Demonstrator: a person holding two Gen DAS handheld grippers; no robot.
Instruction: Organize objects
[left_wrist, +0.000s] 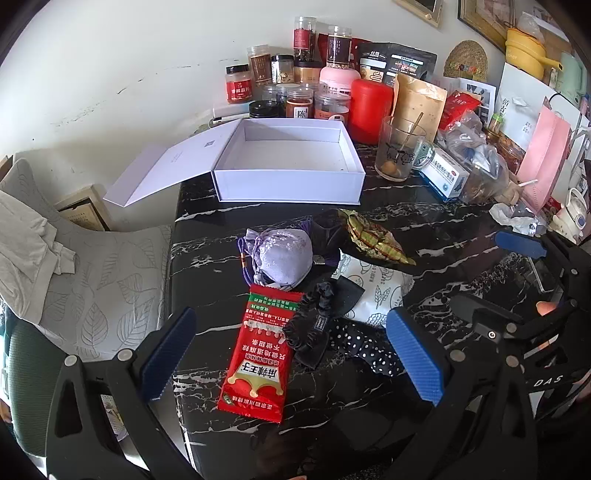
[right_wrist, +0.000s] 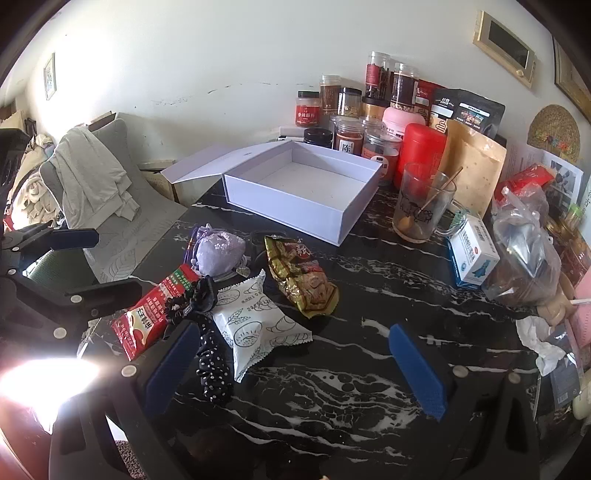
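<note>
An empty white box with its lid folded open stands at the back of the black marble table; it also shows in the right wrist view. In front lie a red snack packet, a lilac pouch, a black scrunchie, a gold-green packet, a white pastry packet and a polka-dot scrunchie. My left gripper is open, its jaws either side of the red packet. My right gripper is open and empty over the white packet's edge.
Several jars and a red canister stand behind the box. A glass mug, a medicine box, plastic bags and paper bags crowd the right side. A cushioned chair with cloth stands left of the table.
</note>
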